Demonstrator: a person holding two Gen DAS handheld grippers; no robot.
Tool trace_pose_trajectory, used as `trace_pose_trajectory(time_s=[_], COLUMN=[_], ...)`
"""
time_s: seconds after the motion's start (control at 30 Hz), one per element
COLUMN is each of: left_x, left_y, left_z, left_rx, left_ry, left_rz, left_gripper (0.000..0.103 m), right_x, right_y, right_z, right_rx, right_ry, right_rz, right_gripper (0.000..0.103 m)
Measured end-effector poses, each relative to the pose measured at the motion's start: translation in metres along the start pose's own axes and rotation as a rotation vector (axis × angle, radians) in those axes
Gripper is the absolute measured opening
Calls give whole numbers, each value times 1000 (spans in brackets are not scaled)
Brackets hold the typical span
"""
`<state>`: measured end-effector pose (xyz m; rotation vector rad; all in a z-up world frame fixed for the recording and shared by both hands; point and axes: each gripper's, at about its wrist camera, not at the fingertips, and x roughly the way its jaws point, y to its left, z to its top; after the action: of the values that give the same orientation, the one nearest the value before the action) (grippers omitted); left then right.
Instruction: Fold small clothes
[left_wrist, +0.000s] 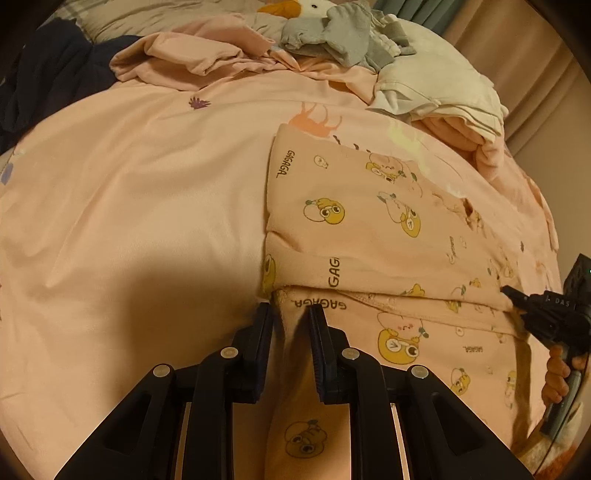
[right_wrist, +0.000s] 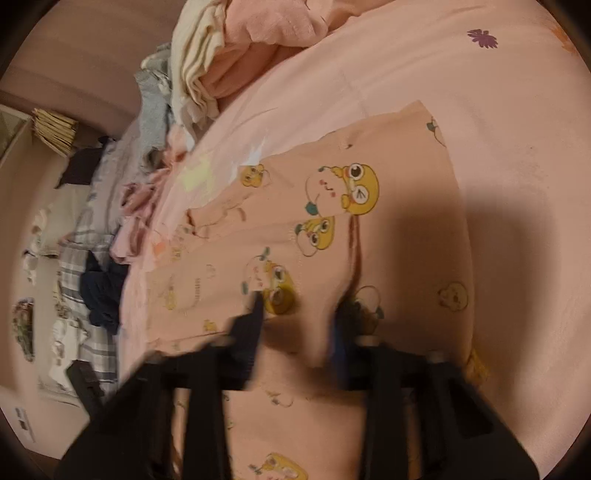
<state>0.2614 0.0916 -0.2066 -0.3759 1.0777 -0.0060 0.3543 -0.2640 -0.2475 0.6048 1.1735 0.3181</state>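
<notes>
Left wrist view is showing the left gripper (left_wrist: 291, 310) pinching a fold of the pink printed garment (left_wrist: 369, 221) between its two black fingers (left_wrist: 264, 325), the cloth bunching up through the narrow gap. That garment (pale pink, covered in yellow cartoon characters and the word GAGAGA) is lying partly folded on the pink bedsheet (left_wrist: 147, 203), its near edge doubled over itself. At the right edge of this view the right gripper (left_wrist: 517, 295) is gripping the same garment at its far side, with a person's hand (left_wrist: 557, 373) wrapping the handle. Beyond the garment, a pile of loose clothes is sitting along the back of the bed: a crumpled pink piece (left_wrist: 192, 55), a grey piece (left_wrist: 332, 37), a cream piece (left_wrist: 436, 85) and a dark navy one (left_wrist: 48, 81).

Right wrist view is blurring the right gripper (right_wrist: 299, 306) with motion, but a ridge of the garment (right_wrist: 332, 192) is standing up between its fingers, so it is clamping the cloth. A plaid fabric (right_wrist: 88, 266) is lying at the bed's left side
</notes>
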Motion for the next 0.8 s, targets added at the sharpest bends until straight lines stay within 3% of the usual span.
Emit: trace_pose_trajectory(time_s=[0.1, 0.23, 0.37, 0.47, 0.53, 0.6, 0.67, 0.8], left_x=[-2, -1, 9, 4, -11, -37, -56, -48], left_y=[-1, -1, -9, -15, -16, -17, -20, -37], left_z=[2, 4, 4, 2, 0, 0, 5, 26], left_rx=[17, 22, 55, 103, 141, 165, 163, 154], left_ry=[16, 4, -19, -18, -29, -89, -138, -139], left_rz=[6, 34, 86, 131, 121, 115, 84, 6], left_gripper=[17, 17, 17, 17, 17, 17, 17, 17], right_x=[-13, -36, -20, -21, -26, -36, -48, -61], right_y=[-8, -13, -15, -24, -25, -18, -6, 27], right_z=[2, 9, 10, 8, 11, 11, 9, 6], right_rx=[10, -8, -24, 4, 10, -13, -70, -161], right_ry=[-63, -129, -52, -67, -45, -58, -82, -143], right_rz=[27, -1, -114, -89, -102, -158, -205, -104], right_gripper=[4, 4, 6, 5, 7, 13, 12, 12])
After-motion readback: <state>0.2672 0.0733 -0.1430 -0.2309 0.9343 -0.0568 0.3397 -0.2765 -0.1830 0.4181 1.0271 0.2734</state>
